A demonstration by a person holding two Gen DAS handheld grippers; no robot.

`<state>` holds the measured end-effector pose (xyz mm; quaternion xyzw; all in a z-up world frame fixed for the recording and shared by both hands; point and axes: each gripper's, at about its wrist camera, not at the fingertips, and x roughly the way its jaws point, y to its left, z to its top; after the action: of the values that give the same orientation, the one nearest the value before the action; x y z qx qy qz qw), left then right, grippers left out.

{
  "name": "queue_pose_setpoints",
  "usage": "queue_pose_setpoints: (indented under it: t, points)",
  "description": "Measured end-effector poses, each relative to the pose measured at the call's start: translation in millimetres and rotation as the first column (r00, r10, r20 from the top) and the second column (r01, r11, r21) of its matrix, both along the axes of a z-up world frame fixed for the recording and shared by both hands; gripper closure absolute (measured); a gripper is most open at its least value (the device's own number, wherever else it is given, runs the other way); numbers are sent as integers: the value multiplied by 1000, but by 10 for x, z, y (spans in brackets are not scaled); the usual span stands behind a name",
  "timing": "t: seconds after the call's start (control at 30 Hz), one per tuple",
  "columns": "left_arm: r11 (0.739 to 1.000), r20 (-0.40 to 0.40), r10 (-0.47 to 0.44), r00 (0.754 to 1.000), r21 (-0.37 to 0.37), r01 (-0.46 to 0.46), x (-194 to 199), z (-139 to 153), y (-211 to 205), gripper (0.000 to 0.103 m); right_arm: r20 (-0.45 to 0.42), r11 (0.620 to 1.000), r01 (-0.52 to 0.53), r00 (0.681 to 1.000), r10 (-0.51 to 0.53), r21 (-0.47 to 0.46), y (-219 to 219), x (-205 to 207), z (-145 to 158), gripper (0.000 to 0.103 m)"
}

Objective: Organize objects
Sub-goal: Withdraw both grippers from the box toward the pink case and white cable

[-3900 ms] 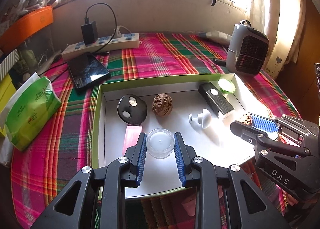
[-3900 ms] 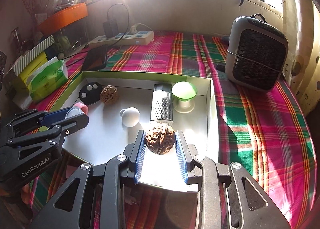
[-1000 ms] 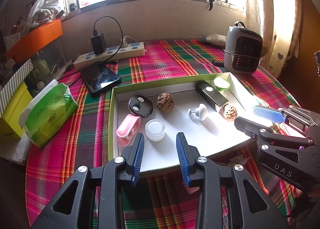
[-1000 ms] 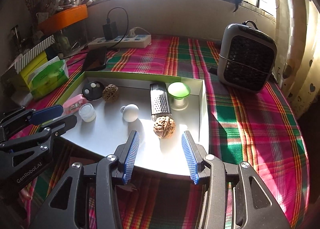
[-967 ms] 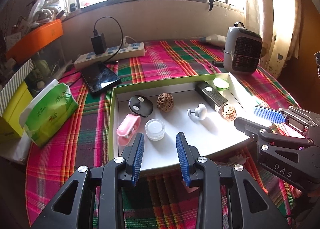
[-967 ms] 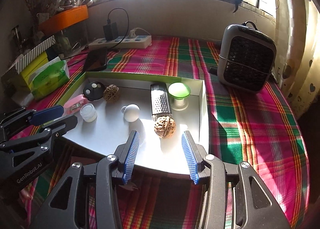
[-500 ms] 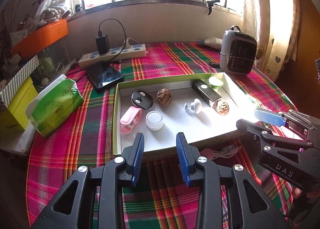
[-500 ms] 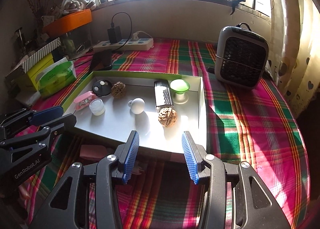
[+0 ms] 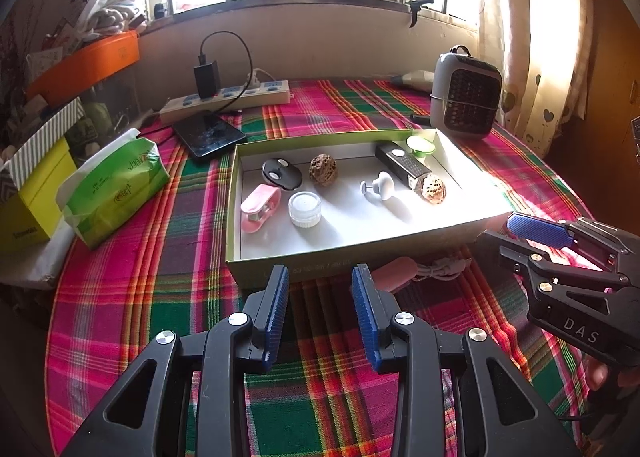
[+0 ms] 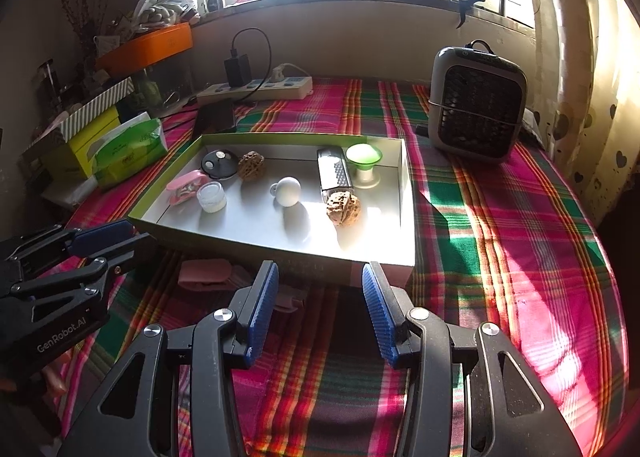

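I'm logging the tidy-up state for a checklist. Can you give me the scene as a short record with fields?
container: green-rimmed tray on the plaid tablecloth
left side of tray: black key fob, pink case, clear jar, walnut
right side of tray: white knob, grater, green-topped lamp, second walnut
left gripper: open, empty, in front of the tray
right gripper: open, empty, in front of the tray

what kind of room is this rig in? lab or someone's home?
Most likely a home, a lived-in room by a window. A plaid tablecloth covers the table, with a small heater, a power strip and a tissue pack beside the tray.
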<state>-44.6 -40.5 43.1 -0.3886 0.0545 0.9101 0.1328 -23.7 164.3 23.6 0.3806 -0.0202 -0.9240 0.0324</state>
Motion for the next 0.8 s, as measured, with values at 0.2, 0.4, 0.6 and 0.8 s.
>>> queue_pose_setpoints:
  t: [0.2,0.4,0.6,0.8]
  points:
    - [1000,14,-22,1000,20,22,-108,-143,563,72,9,1000,-14,1000,14,-12,-10,83,-63,57]
    - [995,48,-81,996,56,78,-177,-281,850,71,30,999,-21,999,22,-35,20,150,-151,57]
    - [990,60,-124,991,73,119,-248,-352,1070,67,43,999,-10,999,12,-53,85,186,-207,57]
    - [989,53,-138,989,55,135,-385,-391,1240,66,58,998,1,998,3,-62,142,206,-255,57]
